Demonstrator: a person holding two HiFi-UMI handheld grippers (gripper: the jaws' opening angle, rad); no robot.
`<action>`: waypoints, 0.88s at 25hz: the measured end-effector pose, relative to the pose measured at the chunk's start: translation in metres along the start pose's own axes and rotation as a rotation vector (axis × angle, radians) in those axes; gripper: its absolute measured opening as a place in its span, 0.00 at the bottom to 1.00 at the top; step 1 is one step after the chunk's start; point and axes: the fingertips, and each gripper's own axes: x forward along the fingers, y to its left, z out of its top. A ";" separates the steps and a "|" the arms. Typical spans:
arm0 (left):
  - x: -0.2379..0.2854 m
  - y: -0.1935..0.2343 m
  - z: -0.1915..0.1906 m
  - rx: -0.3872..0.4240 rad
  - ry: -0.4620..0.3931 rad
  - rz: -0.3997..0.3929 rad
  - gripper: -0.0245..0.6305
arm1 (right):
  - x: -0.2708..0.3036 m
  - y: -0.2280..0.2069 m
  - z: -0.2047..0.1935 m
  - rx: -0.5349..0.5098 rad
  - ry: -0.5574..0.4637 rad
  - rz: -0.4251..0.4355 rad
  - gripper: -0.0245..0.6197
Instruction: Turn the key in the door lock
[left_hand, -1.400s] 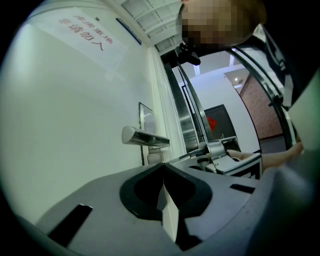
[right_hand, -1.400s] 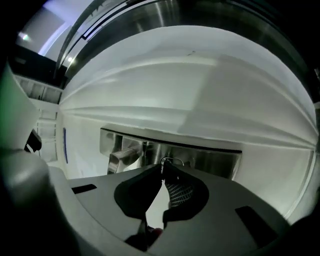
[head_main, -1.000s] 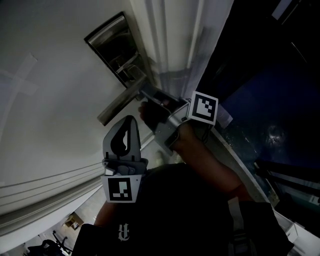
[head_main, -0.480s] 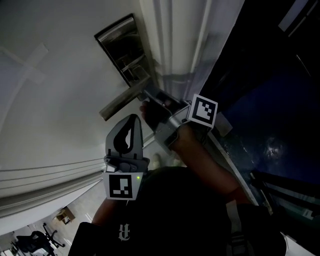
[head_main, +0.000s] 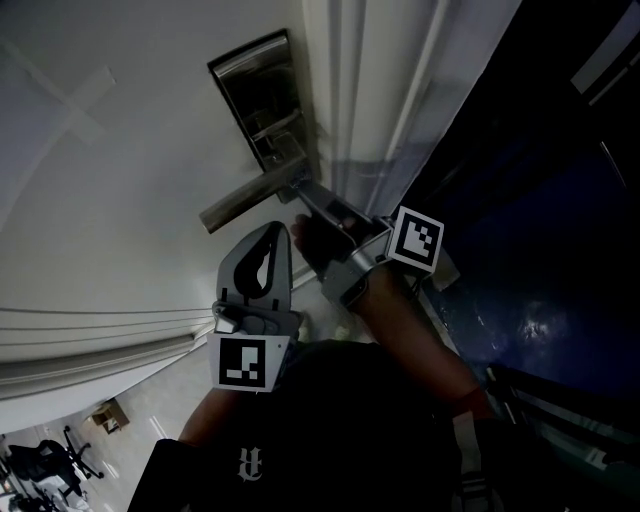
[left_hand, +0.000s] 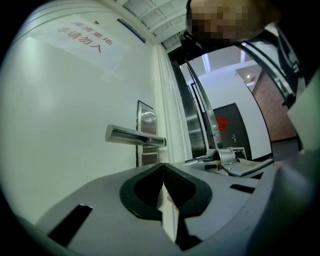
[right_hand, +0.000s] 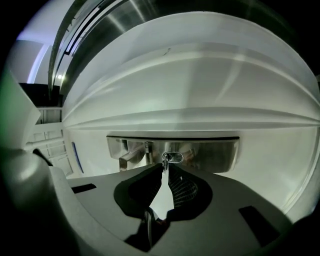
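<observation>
1 key (right_hand: 164, 160) was seen seated in the keyhole of the steel lock plate (right_hand: 215, 152). Its long axis was set straight into the door (right_hand: 200, 90), in line with the jaws of the right gripper (right_hand: 165, 169), and its shank was pointed away from that gripper's camera. Its head was shown edge-on as a thin upright sliver, and 1 small ring (right_hand: 175, 158) was seen just beside it. The right gripper's jaws were closed on the head of the key, their tips brought together around it close against the plate.

1 lever handle (left_hand: 135, 136) was mounted on the same plate, above the keyhole, with its long bar run out sideways across the door face.

The left gripper (left_hand: 163, 169) was held below that lever and apart from it, aimed up along the door. Its jaws were pressed fully together, and nothing was gripped between them.

2 grippers were counted, each fitted with 1 marker cube: left (head_main: 243, 363), right (head_main: 415, 238).

1 paper notice (left_hand: 80, 37) with red characters was stuck high on the door.
</observation>
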 end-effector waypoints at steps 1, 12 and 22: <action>0.001 -0.002 0.000 -0.005 0.001 0.002 0.05 | -0.002 0.001 -0.001 -0.012 0.012 -0.001 0.07; 0.005 -0.013 -0.002 -0.027 0.021 -0.016 0.05 | -0.038 0.005 -0.012 -0.593 0.127 -0.171 0.07; 0.003 -0.011 -0.006 -0.051 0.043 -0.043 0.05 | -0.042 0.012 -0.018 -1.364 0.142 -0.344 0.06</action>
